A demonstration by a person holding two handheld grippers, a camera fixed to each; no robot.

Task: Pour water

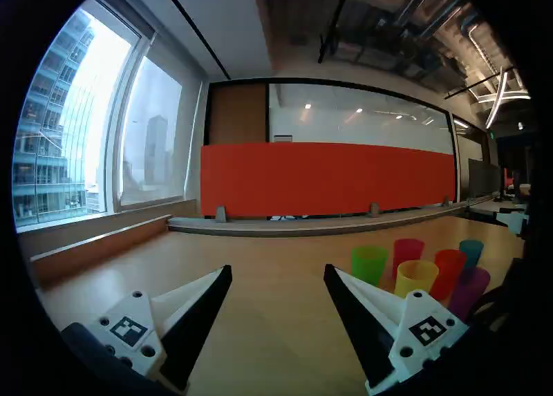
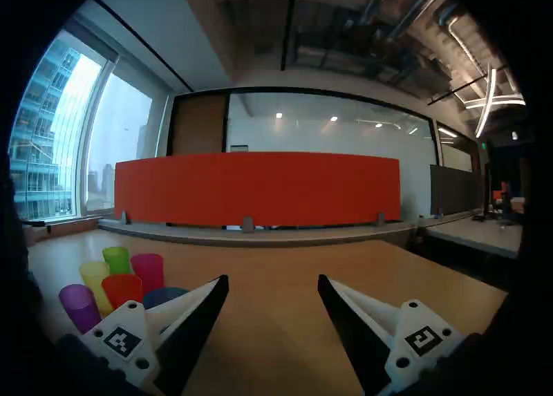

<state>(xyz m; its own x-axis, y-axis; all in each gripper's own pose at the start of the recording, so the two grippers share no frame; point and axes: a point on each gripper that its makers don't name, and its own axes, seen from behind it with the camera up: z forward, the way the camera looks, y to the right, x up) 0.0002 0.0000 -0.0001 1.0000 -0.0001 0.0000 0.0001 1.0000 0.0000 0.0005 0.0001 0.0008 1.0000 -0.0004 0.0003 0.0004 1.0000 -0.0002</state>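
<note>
The left tongs (image 1: 276,267) are spread wide with nothing between the fingers, hanging low over the bare wooden surface (image 1: 276,237). The right tongs (image 2: 272,278) are also apart and empty above the same surface (image 2: 311,258). Neither touches anything.

The task's things are the plastic cups, six of them standing upright and close together in a cluster. In the left gripper view they sit just right of the right finger: a green cup (image 1: 368,263) and a yellow cup (image 1: 415,277) are nearest the tongs. Behind and to the right are a pink cup (image 1: 408,249), a red cup (image 1: 449,265), a teal cup (image 1: 471,252) and a purple cup (image 1: 470,291). In the right gripper view the same cluster lies to the left, partly hidden behind the left finger, with the purple cup (image 2: 78,305) nearest. So the cups stand between the two pairs of tongs, nearer to them than to the far edge. Whether any cup holds water cannot be told from this angle.

Further off, an orange-red divider (image 1: 325,178) runs along the far edge, and tall windows (image 1: 69,140) are on the left.

This looks like the very start: no cup is gripped and pouring has not begun. The next move calls for swinging one pair of tongs inward toward the cluster, lining an outer cup between the open fingers and closing without knocking its tightly packed neighbours.
</note>
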